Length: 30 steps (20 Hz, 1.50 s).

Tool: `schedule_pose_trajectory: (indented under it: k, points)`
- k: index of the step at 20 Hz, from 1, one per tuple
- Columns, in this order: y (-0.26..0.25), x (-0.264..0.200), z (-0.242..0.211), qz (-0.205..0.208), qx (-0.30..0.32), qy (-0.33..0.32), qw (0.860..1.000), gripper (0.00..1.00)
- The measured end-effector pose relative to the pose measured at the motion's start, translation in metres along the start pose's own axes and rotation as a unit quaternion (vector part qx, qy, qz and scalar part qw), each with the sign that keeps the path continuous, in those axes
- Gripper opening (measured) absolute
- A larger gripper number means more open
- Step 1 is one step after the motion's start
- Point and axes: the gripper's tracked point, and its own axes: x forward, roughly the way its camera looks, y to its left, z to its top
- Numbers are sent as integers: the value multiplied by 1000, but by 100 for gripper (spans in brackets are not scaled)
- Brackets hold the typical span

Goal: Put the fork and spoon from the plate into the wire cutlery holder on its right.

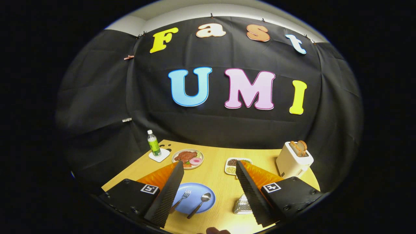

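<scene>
A blue plate (204, 191) lies on the wooden table between my two fingers, nearer the left one. On it rest a silver fork (182, 198) and, to its right, a silver spoon (200, 203), handles pointing toward me. The wire cutlery holder (242, 205) stands to the right of the plate, partly hidden behind my right finger (252, 191). My gripper (209, 167) hovers above the table, open wide, with nothing between the fingers.
Beyond the fingers are a plate of food (188, 158), a small white dish of beans (232, 165), a green bottle (153, 144) on a white coaster, and a white toaster (294, 159) with bread at the back right. A fingertip (216, 231) shows at the near table edge.
</scene>
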Motion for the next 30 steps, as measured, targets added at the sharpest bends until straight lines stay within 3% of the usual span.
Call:
schedule_pose_trajectory:
  k: [4,9,19,25,30]
  points:
    - [6,18,-26,2,6,44,999,100]
    - [20,42,-91,6,-3,139,990,100]
    - [50,82,-224,23,-31,306,951,98]
    - [55,93,-278,26,-52,366,929,97]
    - [49,102,-303,10,-62,394,917,83]
